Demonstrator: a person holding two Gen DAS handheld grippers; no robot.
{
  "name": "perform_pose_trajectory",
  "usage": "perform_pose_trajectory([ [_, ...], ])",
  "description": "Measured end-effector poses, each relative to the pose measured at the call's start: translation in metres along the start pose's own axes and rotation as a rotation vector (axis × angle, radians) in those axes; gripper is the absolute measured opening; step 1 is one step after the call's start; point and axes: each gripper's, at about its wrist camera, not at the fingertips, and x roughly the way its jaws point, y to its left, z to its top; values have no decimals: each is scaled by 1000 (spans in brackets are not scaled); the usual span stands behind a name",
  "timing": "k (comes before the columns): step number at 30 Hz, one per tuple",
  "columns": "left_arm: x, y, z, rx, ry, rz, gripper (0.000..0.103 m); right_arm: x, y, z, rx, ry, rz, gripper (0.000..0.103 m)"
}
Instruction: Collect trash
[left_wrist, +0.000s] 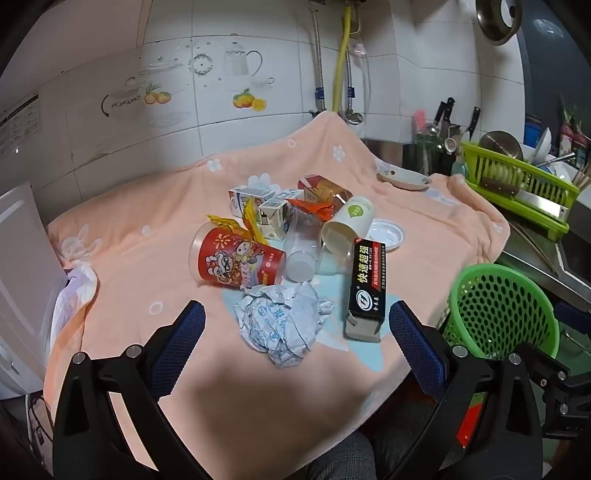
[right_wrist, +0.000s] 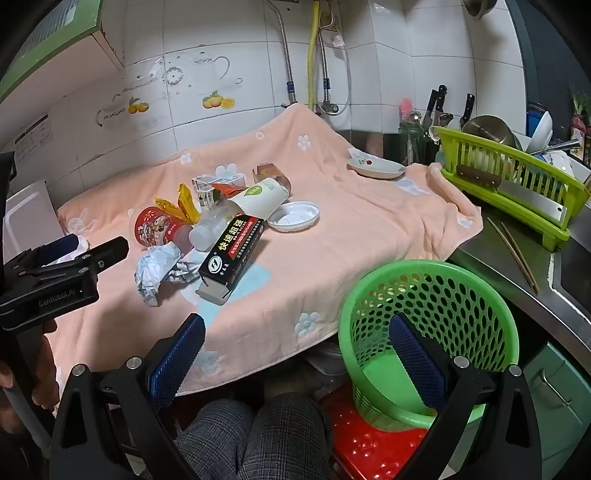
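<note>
Nothing collected yet: the green basket (right_wrist: 428, 332) is sitting empty, both the left gripper (left_wrist: 295, 339) and right gripper (right_wrist: 295, 354) are hanging spread wide, empty; beyond the basket, the trash pile (left_wrist: 288, 251) is lying untouched.

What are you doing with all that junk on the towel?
Tidying up trash. A pile sits on the peach towel: a crumpled paper, a red cup, a black box and cartons. The green basket waits empty beside it. The left hand-held gripper is open near the paper; the right hand-held gripper is open too, holding nothing.
</note>
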Motion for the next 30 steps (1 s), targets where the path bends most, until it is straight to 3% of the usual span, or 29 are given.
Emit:
perform_pose_trajectory([
  [30,3,-7,-7,16,10,-23,98,1,-5,-1,5,9,-3,97],
])
